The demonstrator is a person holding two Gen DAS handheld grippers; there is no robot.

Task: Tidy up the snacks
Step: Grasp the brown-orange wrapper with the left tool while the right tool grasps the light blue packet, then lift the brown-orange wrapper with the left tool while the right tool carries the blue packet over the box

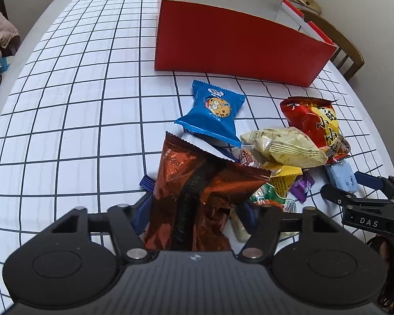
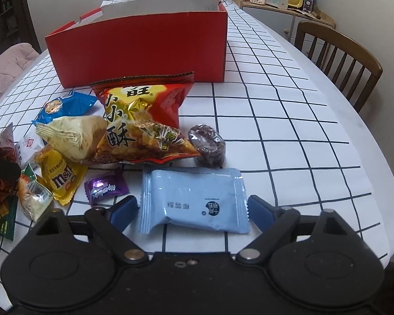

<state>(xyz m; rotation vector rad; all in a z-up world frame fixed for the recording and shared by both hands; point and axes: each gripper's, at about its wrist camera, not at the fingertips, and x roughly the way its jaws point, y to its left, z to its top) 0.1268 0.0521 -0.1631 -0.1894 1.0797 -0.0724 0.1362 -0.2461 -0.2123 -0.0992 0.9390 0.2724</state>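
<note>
- The left gripper (image 1: 194,210) is clamped on a brown foil packet (image 1: 197,191), which stands up between its blue pads – crinkled, its sealed top edge tilted toward the snack pile.
- That packet looks light and slick; foil of this kind crushes readily, so I judge a firm hold low on the body safer than a pinch on the thin seal.
- The right gripper (image 2: 193,207) is spread wide, one blue pad on each side of a pale blue packet (image 2: 194,199) lying flat on the checked tablecloth (image 2: 289,136). The pads look just clear of its crimped ends, though contact is hard to rule out.
- This pale blue packet is probably a soft pillow-pack with something crumbly inside – best taken across its short middle, gently.
- Just beyond it lie a dark round wrapped sweet (image 2: 207,144) and a small purple candy (image 2: 106,187), both tiny and likely to skid.
- Further out, the red chip bag (image 2: 144,120) rests on a cream packet (image 2: 73,136) and a yellow M&M's bag (image 2: 60,178); puffy and air-filled, it would likely slip from a grip anywhere but a corner.
- A blue cookie packet (image 1: 212,113) lies alone near the red box (image 2: 144,47), which stands open at the far side, well apart from both grippers.
</note>
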